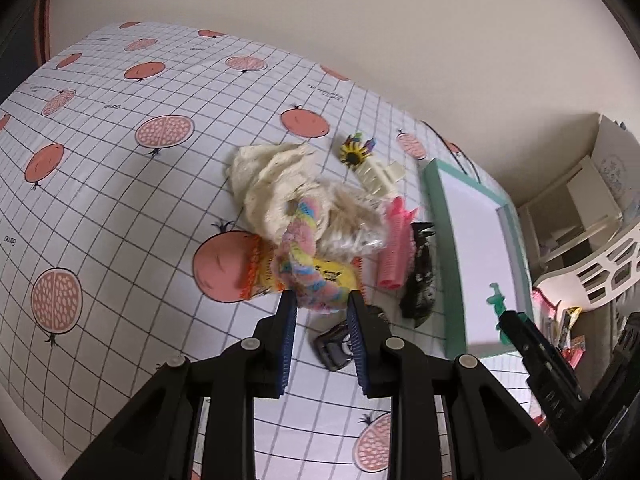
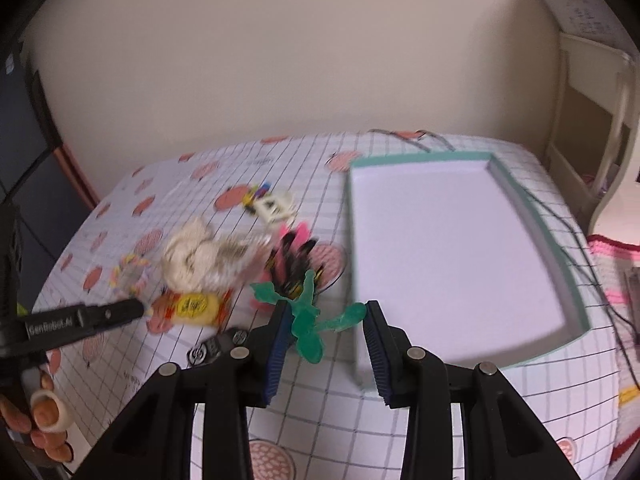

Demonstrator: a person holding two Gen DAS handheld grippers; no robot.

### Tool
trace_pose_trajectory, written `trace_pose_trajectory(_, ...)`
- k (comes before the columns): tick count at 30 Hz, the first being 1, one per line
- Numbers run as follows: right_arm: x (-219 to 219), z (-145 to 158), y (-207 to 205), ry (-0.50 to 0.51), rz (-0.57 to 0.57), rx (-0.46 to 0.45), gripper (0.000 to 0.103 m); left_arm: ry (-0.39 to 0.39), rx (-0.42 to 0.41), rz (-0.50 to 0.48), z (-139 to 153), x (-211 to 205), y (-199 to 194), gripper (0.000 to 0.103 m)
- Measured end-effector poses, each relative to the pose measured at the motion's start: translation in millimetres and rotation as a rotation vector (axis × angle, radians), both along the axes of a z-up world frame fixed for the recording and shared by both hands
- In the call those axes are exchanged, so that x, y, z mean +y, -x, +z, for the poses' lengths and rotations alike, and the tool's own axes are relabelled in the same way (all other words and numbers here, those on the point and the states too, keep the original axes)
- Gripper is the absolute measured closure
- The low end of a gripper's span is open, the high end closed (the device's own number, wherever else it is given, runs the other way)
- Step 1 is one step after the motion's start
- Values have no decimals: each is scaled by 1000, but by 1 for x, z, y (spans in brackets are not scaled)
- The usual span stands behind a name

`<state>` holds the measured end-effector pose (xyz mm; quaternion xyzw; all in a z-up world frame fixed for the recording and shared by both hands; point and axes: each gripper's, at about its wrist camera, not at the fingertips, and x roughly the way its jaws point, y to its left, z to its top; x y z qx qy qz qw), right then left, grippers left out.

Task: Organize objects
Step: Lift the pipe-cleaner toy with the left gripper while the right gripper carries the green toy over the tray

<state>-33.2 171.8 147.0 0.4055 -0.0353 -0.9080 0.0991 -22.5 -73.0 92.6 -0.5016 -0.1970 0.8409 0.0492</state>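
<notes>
On the pomegranate-print tablecloth [image 1: 120,168] lies a jumbled pile: a cream cloth [image 1: 272,176], a pastel scrunchie [image 1: 308,256], a yellow snack packet [image 1: 338,276], a pink hair roller [image 1: 394,252], a cream claw clip [image 1: 380,174] and a sunflower clip [image 1: 354,152]. My left gripper [image 1: 322,316] is at the pile's near edge, its blue pads pressed on the scrunchie's end. My right gripper [image 2: 326,320] holds a green rubbery toy figure [image 2: 308,320] between its pads, just left of the white tray with a teal rim [image 2: 540,220]. In the left wrist view the toy [image 1: 498,306] sticks up beside the tray [image 1: 444,240].
A small black gadget [image 1: 336,346] lies on the cloth just beyond my left fingers, and a black crumpled item [image 1: 420,280] sits beside the roller. A thin cable [image 2: 560,216] trails past the tray's right rim. A white chair [image 1: 600,272] and shelves stand off the table's right end. A person's hand [image 2: 44,416] grips the left handle.
</notes>
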Motion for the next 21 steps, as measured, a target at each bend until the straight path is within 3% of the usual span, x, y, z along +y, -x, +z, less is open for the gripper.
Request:
trace_pose_trajectory(9,35,25,27,-82,-72,33,64,27,20,-66,19,38,16,76)
trace_pose_trajectory(21,79,32,80,-155,-144,53,63,49,92,-131,49,113,70,76)
